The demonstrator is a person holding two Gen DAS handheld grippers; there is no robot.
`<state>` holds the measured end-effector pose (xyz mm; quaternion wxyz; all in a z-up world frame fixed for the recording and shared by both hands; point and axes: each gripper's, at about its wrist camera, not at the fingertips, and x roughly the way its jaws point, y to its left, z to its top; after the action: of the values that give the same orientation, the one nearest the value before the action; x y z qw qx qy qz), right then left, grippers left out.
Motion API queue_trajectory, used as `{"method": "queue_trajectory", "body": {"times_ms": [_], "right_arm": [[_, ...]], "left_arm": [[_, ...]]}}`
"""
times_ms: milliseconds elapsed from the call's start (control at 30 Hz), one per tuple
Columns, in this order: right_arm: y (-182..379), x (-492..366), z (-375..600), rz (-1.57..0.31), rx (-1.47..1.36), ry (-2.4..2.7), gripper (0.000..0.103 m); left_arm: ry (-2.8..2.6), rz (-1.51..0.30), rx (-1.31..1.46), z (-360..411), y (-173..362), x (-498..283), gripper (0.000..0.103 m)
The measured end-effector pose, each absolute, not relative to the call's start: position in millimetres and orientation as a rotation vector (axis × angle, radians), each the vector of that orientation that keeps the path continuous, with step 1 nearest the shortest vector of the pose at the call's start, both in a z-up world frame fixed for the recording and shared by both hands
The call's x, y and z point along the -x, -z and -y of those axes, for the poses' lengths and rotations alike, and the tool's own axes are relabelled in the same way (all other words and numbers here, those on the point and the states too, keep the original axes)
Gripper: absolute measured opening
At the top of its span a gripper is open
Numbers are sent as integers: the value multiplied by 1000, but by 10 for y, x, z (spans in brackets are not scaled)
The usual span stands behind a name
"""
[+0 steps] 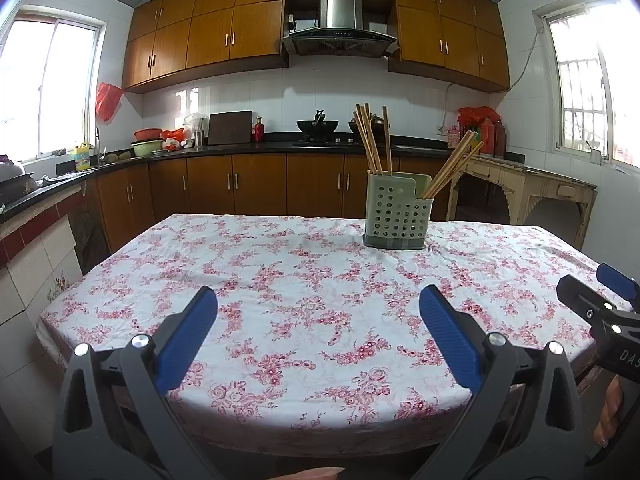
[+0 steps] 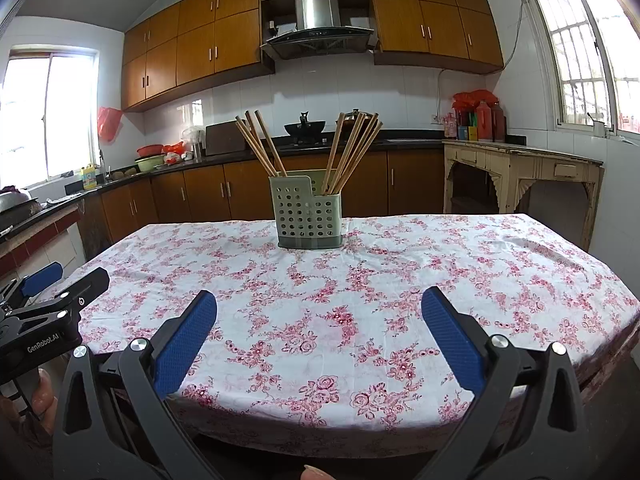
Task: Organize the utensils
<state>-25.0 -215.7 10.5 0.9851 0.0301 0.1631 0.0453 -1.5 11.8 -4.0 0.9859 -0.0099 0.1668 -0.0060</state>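
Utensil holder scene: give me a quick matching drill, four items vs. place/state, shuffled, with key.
Items:
1. utensil holder
2. chopsticks
3. left gripper
4. range hood

Place/state:
A. open, holding nothing, above the near edge of the table
B. mounted among the upper wooden cabinets
C. upright on the floral tablecloth, far side of the table
D. leaning in two bunches out of the holder's compartments

Pairs: 1-C, 2-D, 3-A, 4-B

Tablecloth [image 2: 400, 280] white, pink floral print; holder [image 2: 306, 216] pale green; chopsticks [image 2: 352, 152] tan.
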Motion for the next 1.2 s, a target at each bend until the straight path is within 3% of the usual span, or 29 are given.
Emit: {"method": "queue_trajectory", "body": {"times_ms": [1200], "right_arm": [[-88,239,2170,-332,-62,-91,101]], "left_arm": [[14,-342,19,-130,60,19,99]]}}
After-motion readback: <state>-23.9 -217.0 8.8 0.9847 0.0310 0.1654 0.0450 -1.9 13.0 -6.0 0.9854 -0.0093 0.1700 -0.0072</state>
